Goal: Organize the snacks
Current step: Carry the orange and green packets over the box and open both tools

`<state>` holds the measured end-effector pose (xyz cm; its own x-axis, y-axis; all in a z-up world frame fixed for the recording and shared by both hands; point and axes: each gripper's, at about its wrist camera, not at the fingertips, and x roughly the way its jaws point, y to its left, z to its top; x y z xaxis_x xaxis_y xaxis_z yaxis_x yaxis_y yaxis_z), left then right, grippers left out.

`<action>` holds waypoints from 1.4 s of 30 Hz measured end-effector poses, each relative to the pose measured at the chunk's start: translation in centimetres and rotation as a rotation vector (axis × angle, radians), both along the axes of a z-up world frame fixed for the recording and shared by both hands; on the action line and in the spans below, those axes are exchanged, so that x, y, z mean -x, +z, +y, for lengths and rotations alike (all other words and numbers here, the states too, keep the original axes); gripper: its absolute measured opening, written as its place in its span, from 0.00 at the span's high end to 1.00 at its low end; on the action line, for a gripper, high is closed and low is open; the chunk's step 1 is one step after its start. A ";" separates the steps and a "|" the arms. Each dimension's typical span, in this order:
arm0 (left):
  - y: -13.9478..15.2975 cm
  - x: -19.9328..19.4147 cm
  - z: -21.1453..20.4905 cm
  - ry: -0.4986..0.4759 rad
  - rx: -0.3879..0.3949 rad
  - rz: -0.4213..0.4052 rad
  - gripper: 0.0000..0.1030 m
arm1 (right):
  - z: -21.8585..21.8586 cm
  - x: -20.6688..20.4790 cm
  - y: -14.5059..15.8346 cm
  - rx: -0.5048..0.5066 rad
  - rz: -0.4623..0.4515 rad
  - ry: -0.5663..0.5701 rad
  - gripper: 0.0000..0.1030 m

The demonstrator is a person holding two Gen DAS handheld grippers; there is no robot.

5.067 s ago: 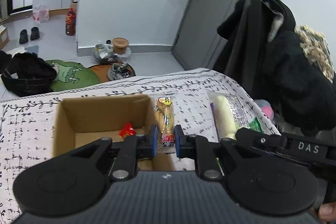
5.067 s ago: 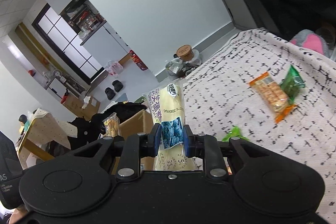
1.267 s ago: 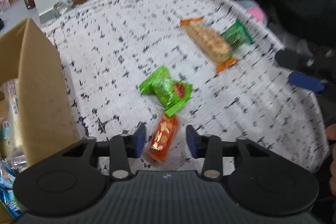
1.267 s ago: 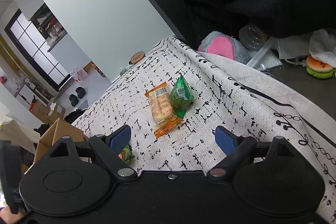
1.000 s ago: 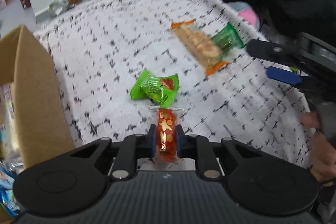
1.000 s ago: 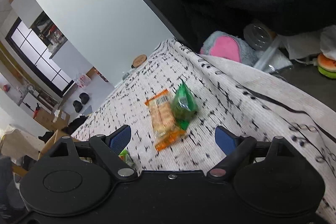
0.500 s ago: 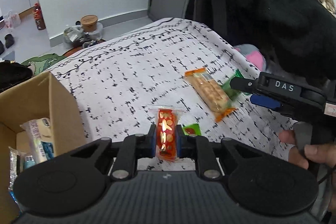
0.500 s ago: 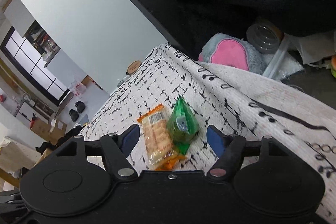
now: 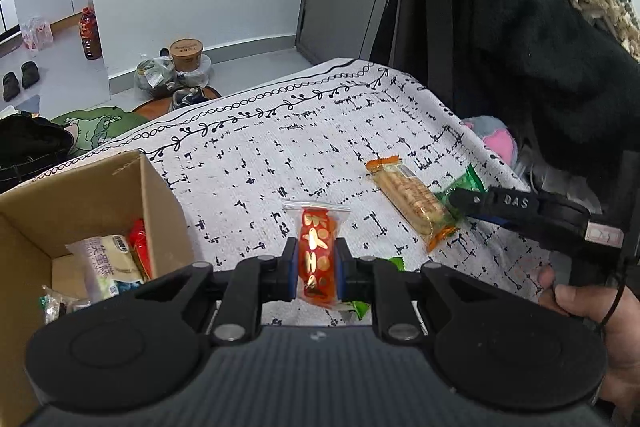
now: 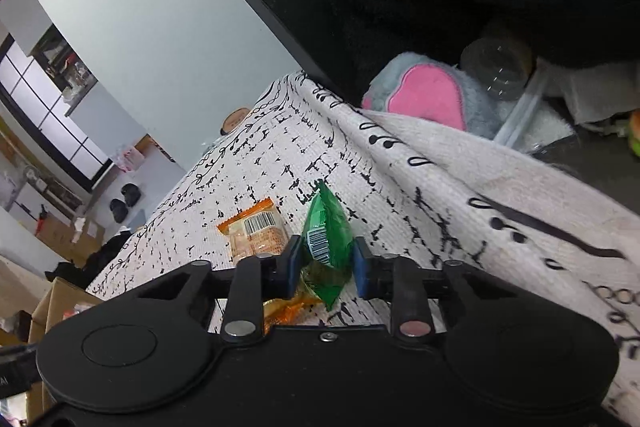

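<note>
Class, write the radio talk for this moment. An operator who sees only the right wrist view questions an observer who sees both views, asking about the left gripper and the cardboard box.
Operator: My right gripper has its jaws on the green packet. What is the left gripper doing?
Observer: The left gripper is shut on a red snack packet, which stands upright between the jaws.
Operator: I only see a corner of the cardboard box. What is inside?
Observer: The cardboard box holds a pale bread pack with a red wrapper right beside it.
</note>
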<state>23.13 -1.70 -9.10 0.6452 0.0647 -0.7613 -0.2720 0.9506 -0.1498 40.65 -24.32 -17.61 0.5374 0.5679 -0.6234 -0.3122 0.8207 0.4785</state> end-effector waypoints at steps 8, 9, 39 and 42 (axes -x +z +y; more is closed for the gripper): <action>0.5 1.4 0.6 -0.008 0.031 -0.035 0.84 | -1.2 2.2 2.0 0.047 -0.031 -0.033 0.77; 0.6 1.6 0.7 -0.008 0.034 -0.040 0.84 | -1.2 2.5 2.3 0.050 -0.037 -0.035 0.77; 3.2 7.8 6.8 0.110 0.075 -0.151 0.84 | 6.4 8.9 9.6 -0.007 -0.126 0.041 0.77; 3.3 8.4 7.9 0.128 0.069 -0.158 0.84 | 7.5 9.7 10.0 -0.020 -0.128 0.058 0.77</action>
<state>14.70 6.21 -5.80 0.7465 0.1051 -0.6570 -0.3580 0.8958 -0.2635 30.99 -16.78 -7.58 0.5779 0.6118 -0.5402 -0.4185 0.7904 0.4474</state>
